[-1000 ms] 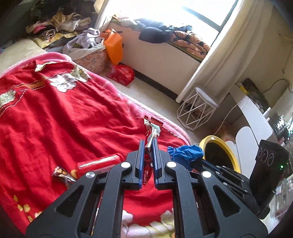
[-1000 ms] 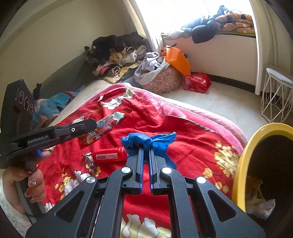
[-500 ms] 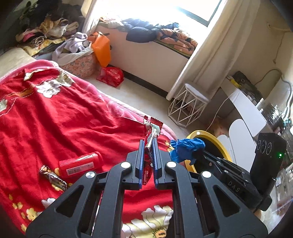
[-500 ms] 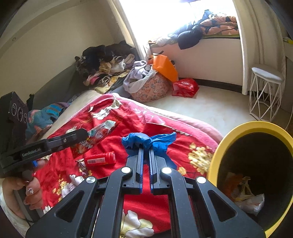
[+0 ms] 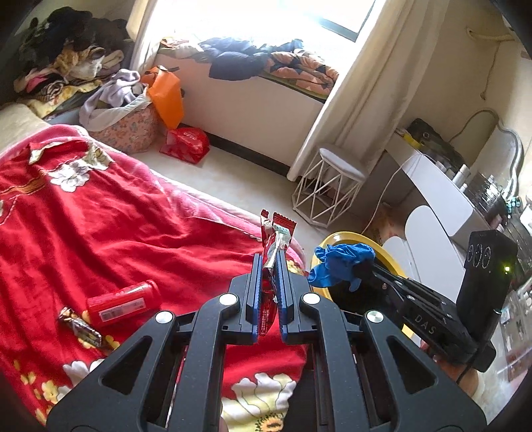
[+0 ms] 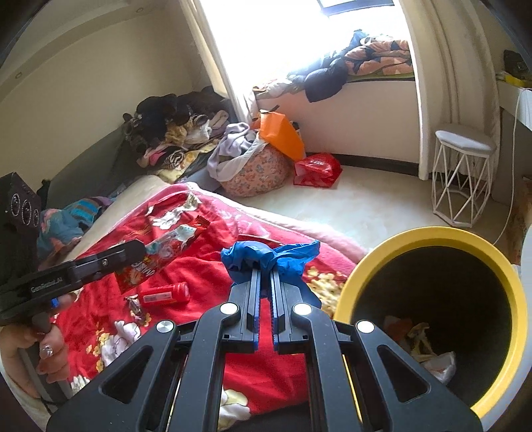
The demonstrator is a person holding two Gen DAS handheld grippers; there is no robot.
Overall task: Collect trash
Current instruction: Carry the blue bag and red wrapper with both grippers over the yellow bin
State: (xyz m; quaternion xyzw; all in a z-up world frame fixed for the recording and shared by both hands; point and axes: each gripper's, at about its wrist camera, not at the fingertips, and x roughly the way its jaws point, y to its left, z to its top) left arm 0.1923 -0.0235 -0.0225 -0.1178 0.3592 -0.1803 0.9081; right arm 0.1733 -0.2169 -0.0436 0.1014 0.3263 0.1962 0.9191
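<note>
Two grippers clamped: left gripper (image 5: 268,262) "GenRobot.AI" pinching red foil snack wrapper (image 5: 276,234); right gripper (image 6: 262,275) "DAS" pinching crumpled blue glove (image 6: 269,256); yellow-rimmed round bin (image 6: 465,234) holds crumpled wrappers (image 6: 419,335).

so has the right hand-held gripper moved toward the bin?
Yes. The right hand-held gripper, shut on the blue glove, has closed on the yellow bin.

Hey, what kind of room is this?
Most likely a lived-in bedroom: a bed with a red blanket, heaps of clothes along the wall, and a curtained window.
</note>
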